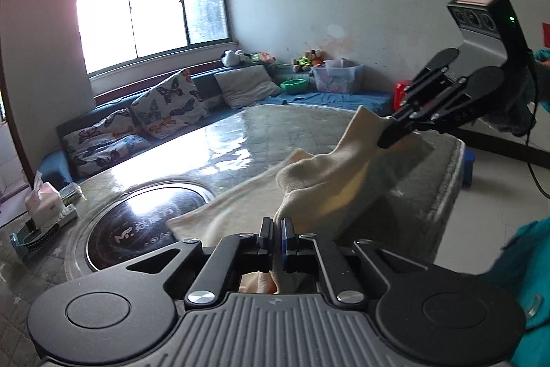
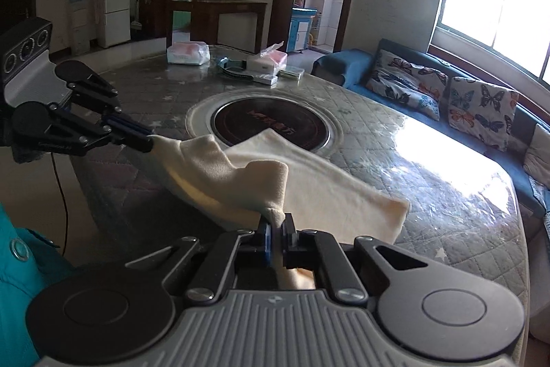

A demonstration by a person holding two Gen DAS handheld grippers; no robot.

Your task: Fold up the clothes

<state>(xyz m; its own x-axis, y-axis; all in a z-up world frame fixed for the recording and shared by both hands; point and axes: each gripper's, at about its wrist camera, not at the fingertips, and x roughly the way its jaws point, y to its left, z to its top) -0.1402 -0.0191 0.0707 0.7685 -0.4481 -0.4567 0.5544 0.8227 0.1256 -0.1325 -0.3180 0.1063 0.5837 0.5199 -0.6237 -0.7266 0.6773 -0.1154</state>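
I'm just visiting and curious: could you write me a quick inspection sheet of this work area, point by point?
Surface: round quilted table under clear plastic, dark round hob set in its middle.
Job's things: cream cloth, near edge lifted, far part lying on the table.
Clutter: tissue packs and small boxes at the far rim.
Grippers: left tool and right tool each shut on a cloth corner.
Cables: black cable hanging beside the table.
Surroundings: sofa with butterfly cushions, window, fridge.

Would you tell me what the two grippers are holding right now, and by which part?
Both hold the cream cloth: the left gripper and the right gripper each pinch a near corner, lifting that edge off the table.
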